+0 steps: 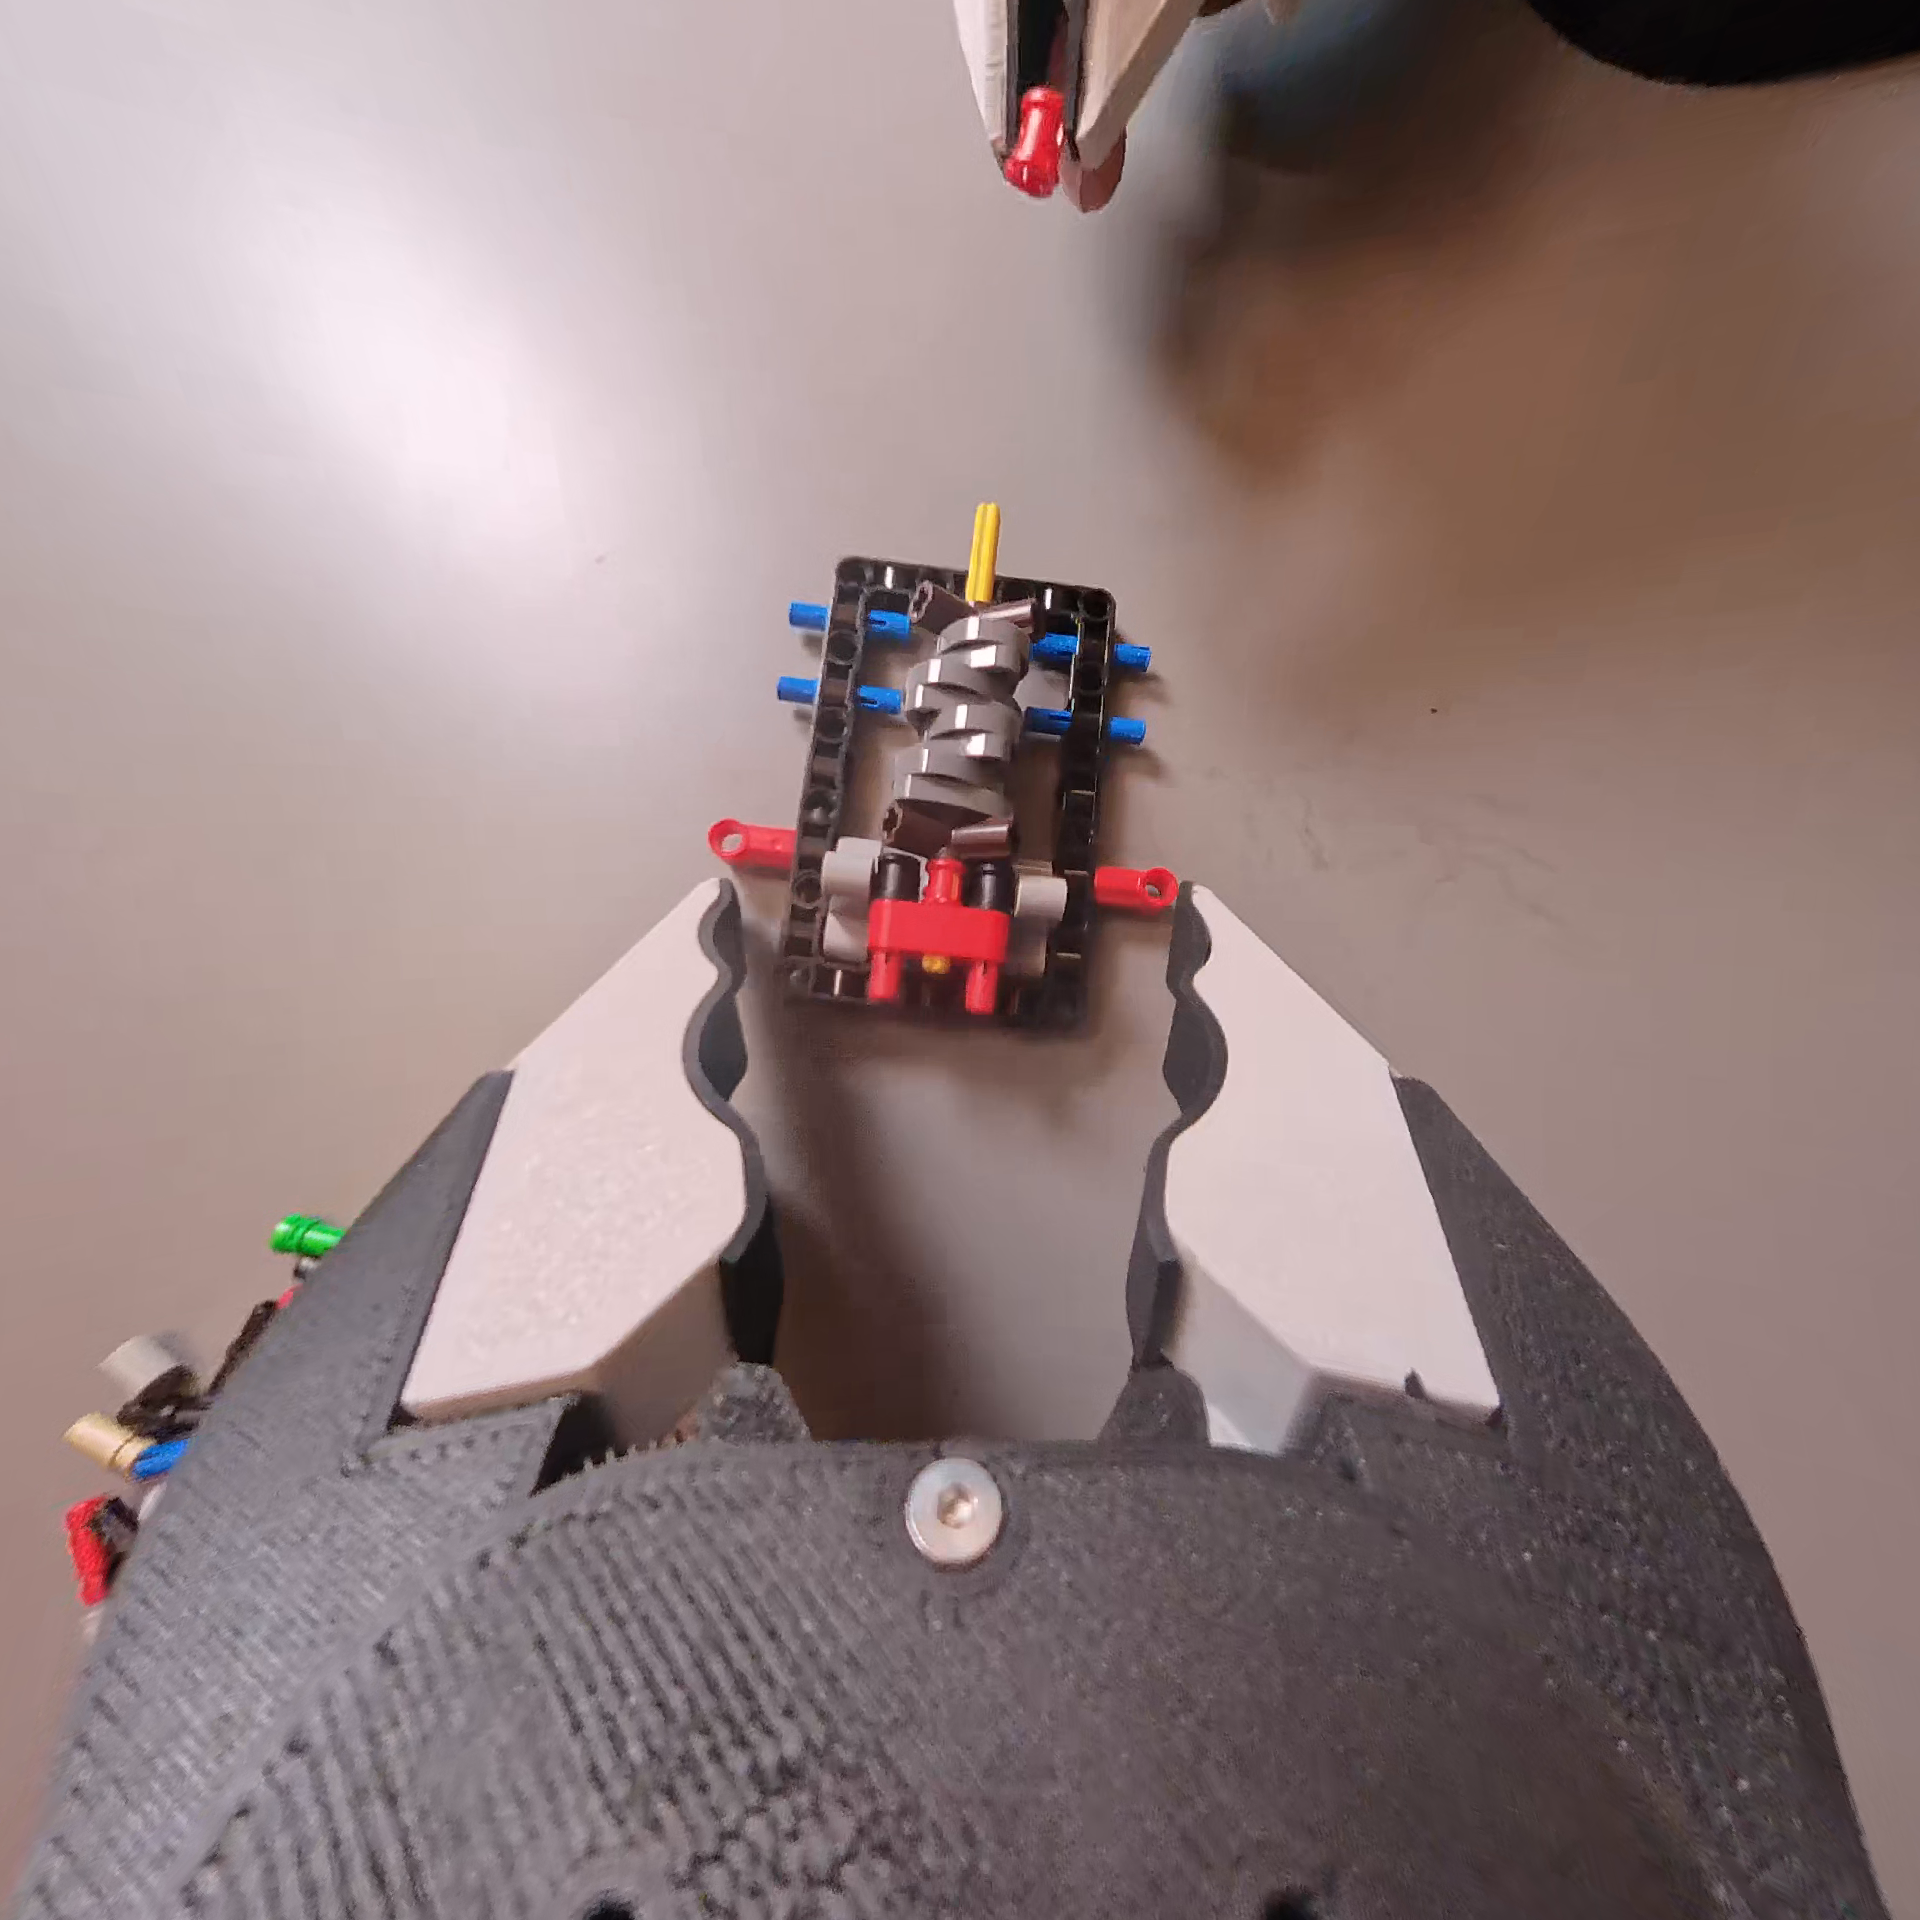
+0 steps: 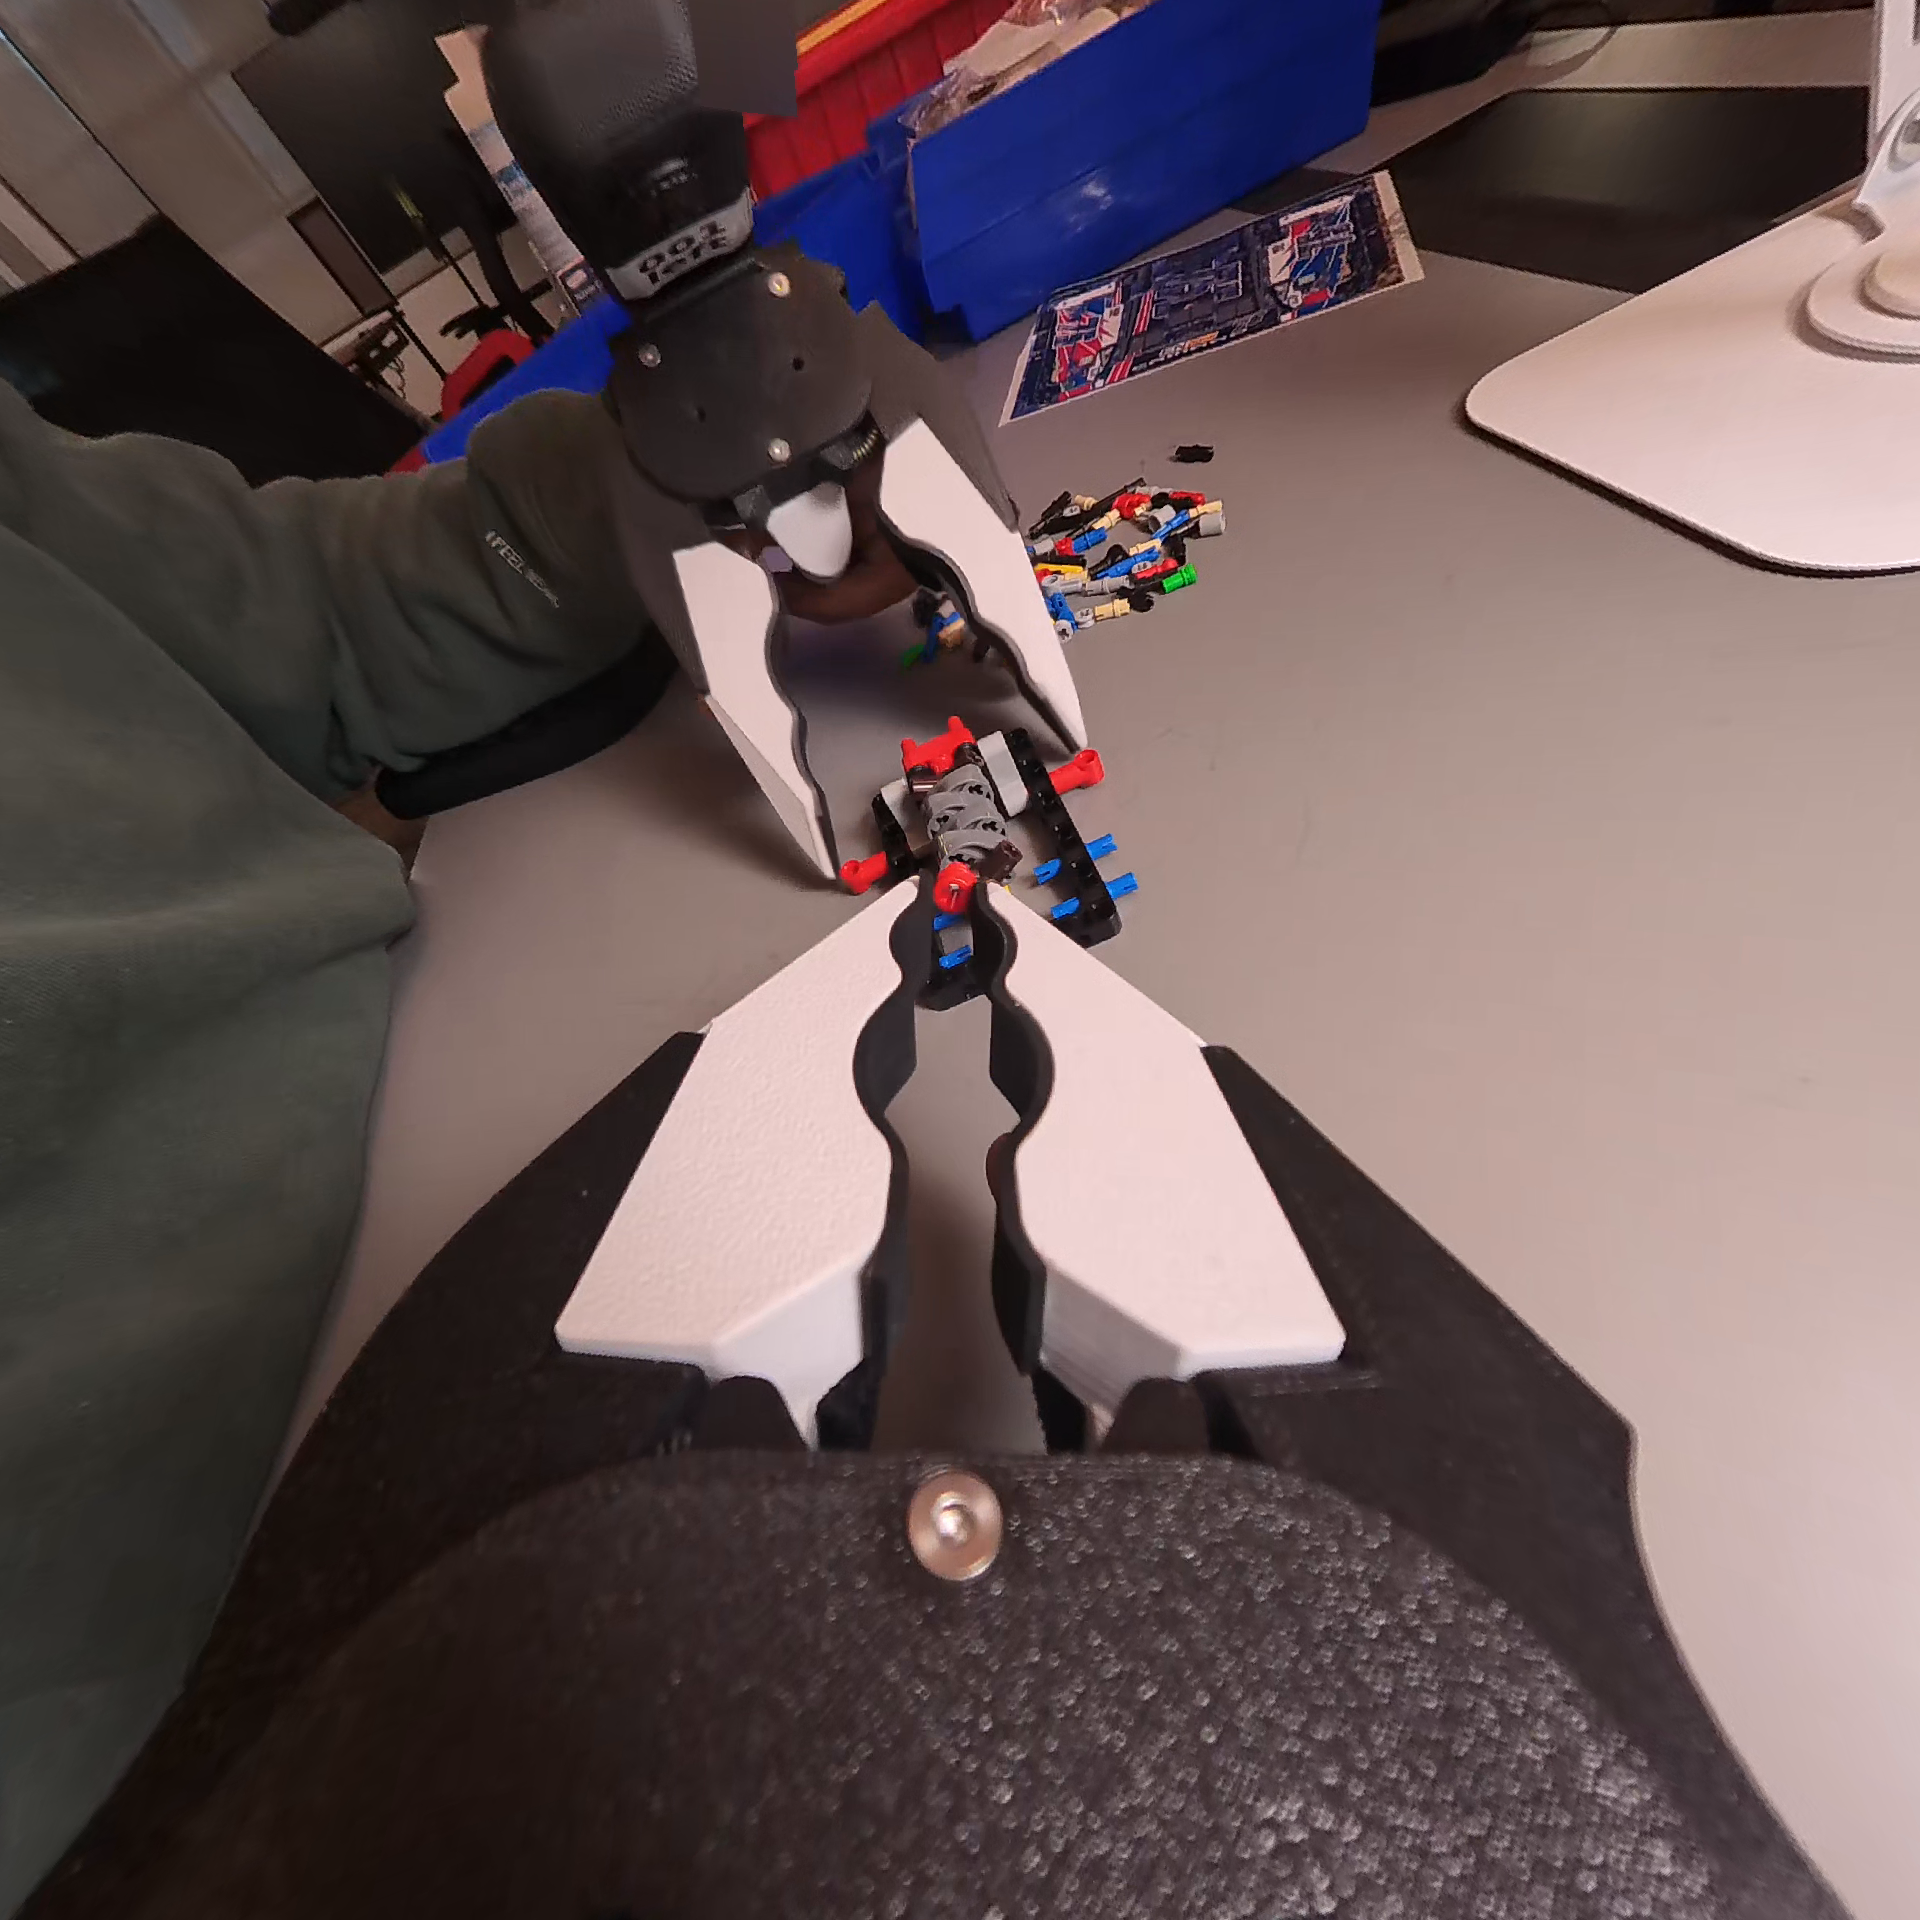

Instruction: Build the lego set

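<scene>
A black rectangular lego frame point(image 1: 1091, 727) lies flat on the grey table, with grey twisted parts on a yellow axle, blue pins on both long sides, red pins and a red block at the near end. It also shows in the right wrist view point(image 2: 1070, 842). My left gripper point(image 1: 951, 904) is open and empty, its tips on either side of the frame's near end; it also shows in the right wrist view point(image 2: 951, 810). My right gripper point(image 2: 954, 891) is shut on a small red pin point(image 2: 952, 885), held above the frame's far end; the pin also shows in the left wrist view point(image 1: 1036, 140).
A pile of loose small lego parts point(image 2: 1127, 551) lies on the table beyond the frame. A printed sheet point(image 2: 1216, 296) and blue and red bins point(image 2: 1122, 145) sit at the back. A white stand base point(image 2: 1714, 405) is at right. A green sleeve point(image 2: 312, 623) rests at left. Left tips to right tips: about 11 cm.
</scene>
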`<action>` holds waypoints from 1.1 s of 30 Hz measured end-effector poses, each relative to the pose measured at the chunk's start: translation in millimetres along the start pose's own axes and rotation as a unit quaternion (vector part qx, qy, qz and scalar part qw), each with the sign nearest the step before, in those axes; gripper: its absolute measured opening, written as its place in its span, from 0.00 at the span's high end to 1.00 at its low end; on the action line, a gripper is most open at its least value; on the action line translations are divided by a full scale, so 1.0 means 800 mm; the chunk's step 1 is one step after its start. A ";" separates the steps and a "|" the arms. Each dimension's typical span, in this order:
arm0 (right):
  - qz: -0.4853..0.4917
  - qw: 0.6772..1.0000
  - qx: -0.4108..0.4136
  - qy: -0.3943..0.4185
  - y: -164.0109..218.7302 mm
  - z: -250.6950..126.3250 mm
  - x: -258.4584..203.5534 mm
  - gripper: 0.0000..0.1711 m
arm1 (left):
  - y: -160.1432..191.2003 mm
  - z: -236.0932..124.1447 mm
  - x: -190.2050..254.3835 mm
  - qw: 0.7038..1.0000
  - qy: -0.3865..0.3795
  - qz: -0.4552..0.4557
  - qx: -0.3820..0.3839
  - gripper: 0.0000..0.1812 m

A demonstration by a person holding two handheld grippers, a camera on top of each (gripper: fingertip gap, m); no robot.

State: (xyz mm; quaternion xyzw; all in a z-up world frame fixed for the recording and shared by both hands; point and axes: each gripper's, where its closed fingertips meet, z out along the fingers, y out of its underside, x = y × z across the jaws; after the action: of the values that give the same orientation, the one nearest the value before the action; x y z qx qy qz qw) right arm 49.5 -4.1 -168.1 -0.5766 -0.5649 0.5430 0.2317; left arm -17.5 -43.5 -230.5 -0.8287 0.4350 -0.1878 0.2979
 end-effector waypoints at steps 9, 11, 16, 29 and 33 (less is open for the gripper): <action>-0.007 1.000 0.006 -0.003 0.001 0.002 -0.001 0.97 | 0.000 0.002 -0.001 1.000 0.006 0.000 0.025 0.59; -0.011 1.000 0.008 -0.003 0.000 0.002 -0.001 0.97 | -0.001 0.002 -0.002 0.999 0.009 -0.002 0.033 0.59; -0.020 1.000 0.013 -0.001 -0.001 0.002 -0.001 0.97 | -0.006 -0.001 0.000 0.998 0.029 -0.018 0.059 0.59; -0.036 0.999 0.027 -0.016 -0.002 0.002 -0.006 0.97 | -0.026 -0.008 0.017 0.992 0.066 -0.020 0.102 0.69; -0.045 0.998 0.031 -0.023 -0.004 -0.001 -0.009 0.97 | -0.032 -0.013 0.017 0.990 0.072 -0.022 0.122 0.69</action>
State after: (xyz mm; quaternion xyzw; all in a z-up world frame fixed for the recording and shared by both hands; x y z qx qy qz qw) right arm 50.7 -9.4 -162.2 -0.5305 -0.5780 0.5624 0.2610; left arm -0.6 -46.7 -205.4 -0.7800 0.4107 -0.3055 0.3598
